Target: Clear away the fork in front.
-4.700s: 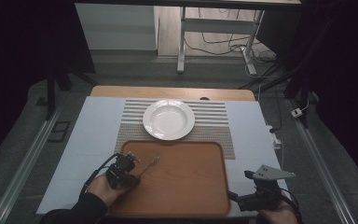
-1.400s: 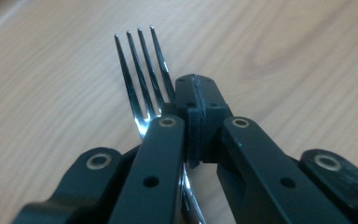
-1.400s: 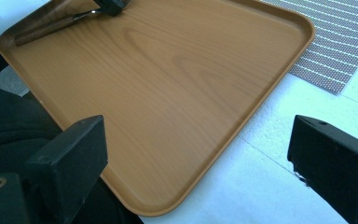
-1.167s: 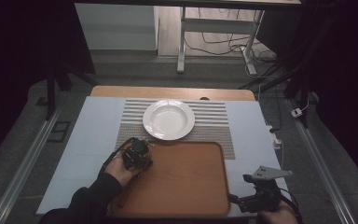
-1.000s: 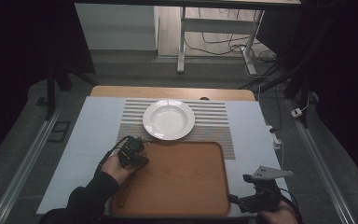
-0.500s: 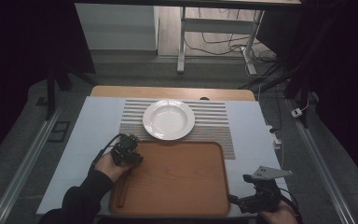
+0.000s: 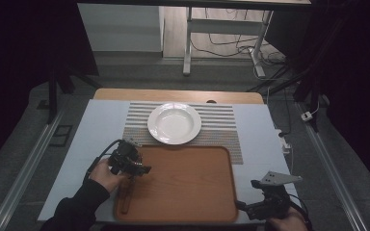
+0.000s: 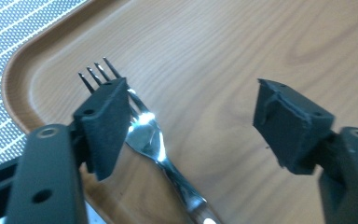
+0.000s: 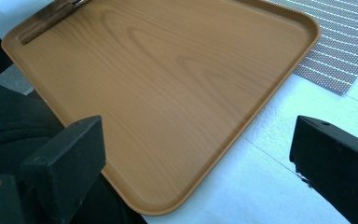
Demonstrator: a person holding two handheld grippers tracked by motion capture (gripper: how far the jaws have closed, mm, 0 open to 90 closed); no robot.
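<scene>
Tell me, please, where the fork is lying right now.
In the high view the fork lies on the wooden tray, along its left edge, just under the left gripper.

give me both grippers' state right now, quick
left gripper: jaws have just been opening, now open over the fork lying on the tray, not gripping it
right gripper: open, empty

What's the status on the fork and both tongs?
Left tongs just opened, fork released, lying flat on the tray by its left rim. Right tongs open, nothing held, at the tray's near right corner. Nothing in the way.
</scene>
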